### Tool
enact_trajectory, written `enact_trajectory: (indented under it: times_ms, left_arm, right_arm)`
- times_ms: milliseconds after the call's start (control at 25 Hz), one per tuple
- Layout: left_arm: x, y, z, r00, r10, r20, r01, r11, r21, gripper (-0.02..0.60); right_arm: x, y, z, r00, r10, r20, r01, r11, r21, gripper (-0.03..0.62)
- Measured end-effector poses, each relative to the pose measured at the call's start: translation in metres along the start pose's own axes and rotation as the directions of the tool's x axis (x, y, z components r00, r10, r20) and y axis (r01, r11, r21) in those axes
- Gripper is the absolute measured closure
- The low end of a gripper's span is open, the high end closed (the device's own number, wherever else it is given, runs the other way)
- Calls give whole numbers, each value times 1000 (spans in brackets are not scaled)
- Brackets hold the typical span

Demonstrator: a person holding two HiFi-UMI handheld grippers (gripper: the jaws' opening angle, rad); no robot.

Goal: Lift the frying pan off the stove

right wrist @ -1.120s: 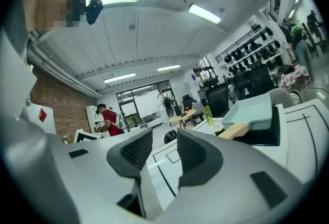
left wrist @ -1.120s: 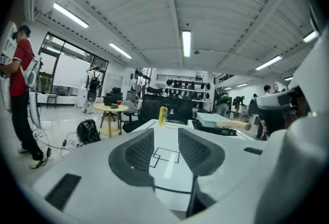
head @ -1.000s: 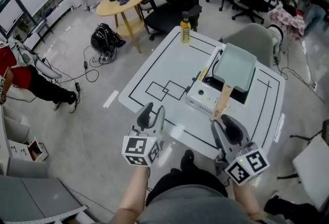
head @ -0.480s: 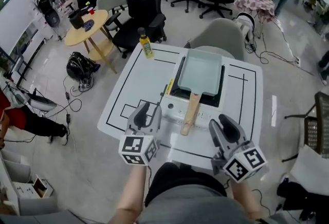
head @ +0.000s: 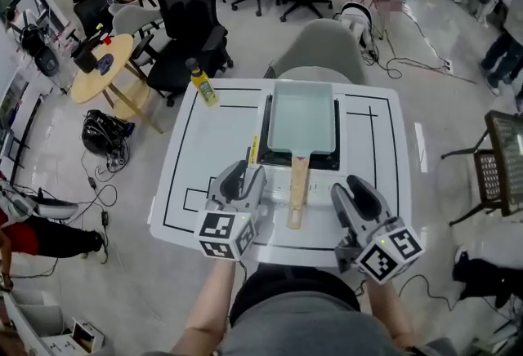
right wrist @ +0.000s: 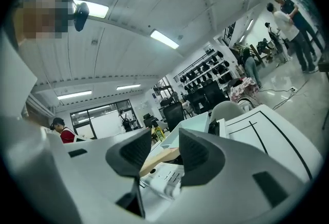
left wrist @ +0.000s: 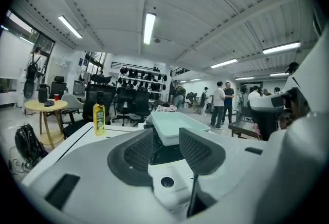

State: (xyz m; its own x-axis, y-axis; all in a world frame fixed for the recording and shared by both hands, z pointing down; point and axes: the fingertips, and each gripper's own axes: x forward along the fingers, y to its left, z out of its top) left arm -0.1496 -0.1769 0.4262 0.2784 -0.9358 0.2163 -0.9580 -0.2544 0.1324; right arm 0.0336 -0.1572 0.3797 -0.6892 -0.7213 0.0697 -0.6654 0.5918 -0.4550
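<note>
While frying pan (head: 302, 117) tops stove (head: 319, 183), bottle (head: 203, 89) — upright

We stand in an open office-like lab, black swivel chairs (head: 189, 15), a round wooden table (head: 96, 81), cables (head: 96, 181) on the floor (head: 458, 126), strip lights (left wrist: 149, 27) overhead, our white line-marked worktable (head: 214, 142).

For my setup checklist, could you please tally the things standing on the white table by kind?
Frying pan: 1
Stove: 1
Bottle: 1
Total: 3
</note>
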Motion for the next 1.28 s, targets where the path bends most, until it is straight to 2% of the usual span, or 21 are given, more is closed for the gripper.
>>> enact_trajectory:
  times_ms: [160,360,560,760,840,1000,1200,1280]
  left_arm:
    - [14,-5,0,993,-111,-29,111,994,-9,434]
    - [25,-14,-3,963,-262,-70,258,964,-63,434]
    - [38,-25,-6,913,-393,-114,373,914,-161,419]
    - [48,-34,-13,859,-484,-164,422,853,-307,402]
    - [51,-39,-15,833,-528,-169,434,810,-394,400]
    - [57,-49,-19,772,-617,-154,432,686,-585,397]
    - [63,-53,-22,743,-658,-127,375,566,-734,393]
    - [64,-57,-26,728,-675,-121,343,511,-789,388]
  right_arm:
    - [4,2,-4,997,-68,25,67,998,14,431]
    - [5,8,-9,988,-145,57,144,989,27,431]
    - [3,8,-10,975,-206,79,204,978,30,431]
    - [0,7,-9,966,-243,85,242,970,27,431]
    - [-1,6,-11,964,-254,83,252,967,32,431]
    - [-2,2,-14,961,-266,78,262,964,54,431]
    - [-2,2,-15,963,-260,75,256,965,63,431]
    - [-2,1,-17,964,-256,73,252,965,67,431]
